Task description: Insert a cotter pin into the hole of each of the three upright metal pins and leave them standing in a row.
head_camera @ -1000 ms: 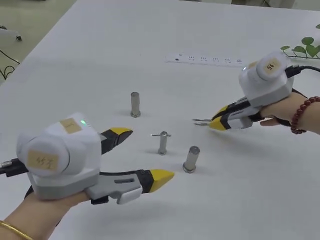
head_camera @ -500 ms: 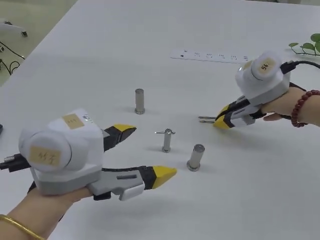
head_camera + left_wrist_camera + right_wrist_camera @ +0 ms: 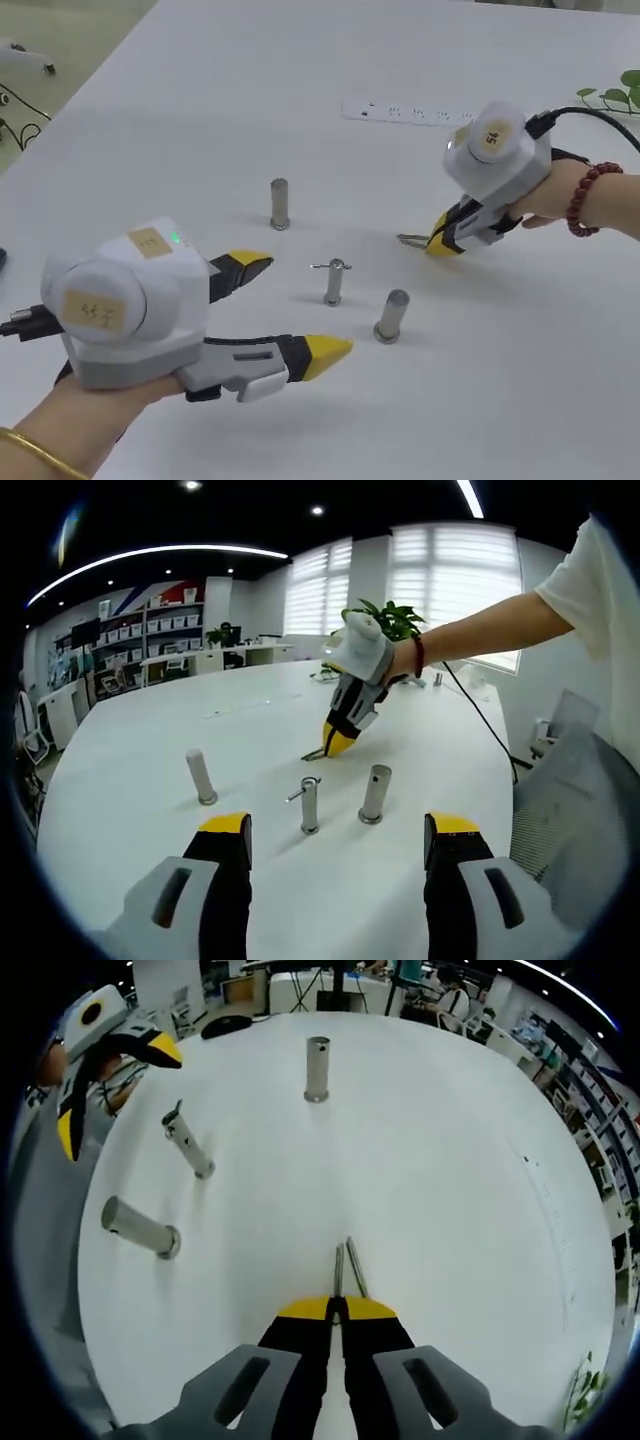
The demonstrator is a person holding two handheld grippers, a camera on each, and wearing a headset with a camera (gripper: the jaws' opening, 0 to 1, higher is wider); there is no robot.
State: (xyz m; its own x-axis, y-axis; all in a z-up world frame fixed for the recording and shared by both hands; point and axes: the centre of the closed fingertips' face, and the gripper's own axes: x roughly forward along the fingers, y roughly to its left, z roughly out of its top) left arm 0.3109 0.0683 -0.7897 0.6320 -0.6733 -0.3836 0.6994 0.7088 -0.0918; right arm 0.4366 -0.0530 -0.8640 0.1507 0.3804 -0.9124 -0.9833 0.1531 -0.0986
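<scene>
Nearest, the left gripper (image 3: 303, 305) is held low and level in a hand over the white table (image 3: 200, 100), pointed at the pins, jaws wide apart on nothing. Three metal pins are stood upright in a diagonal row: nearest metal pin (image 3: 392, 315), middle metal pin (image 3: 334, 285) with a cotter pin (image 3: 322, 266) seen through its top, far metal pin (image 3: 280, 203). To the right, the right gripper (image 3: 437, 243) is tipped nose-down from a bent wrist, jaws clamped on a second cotter pin (image 3: 410, 239) that is pointed toward the middle metal pin, near but apart; a power strip (image 3: 420, 110) is seen beyond.
</scene>
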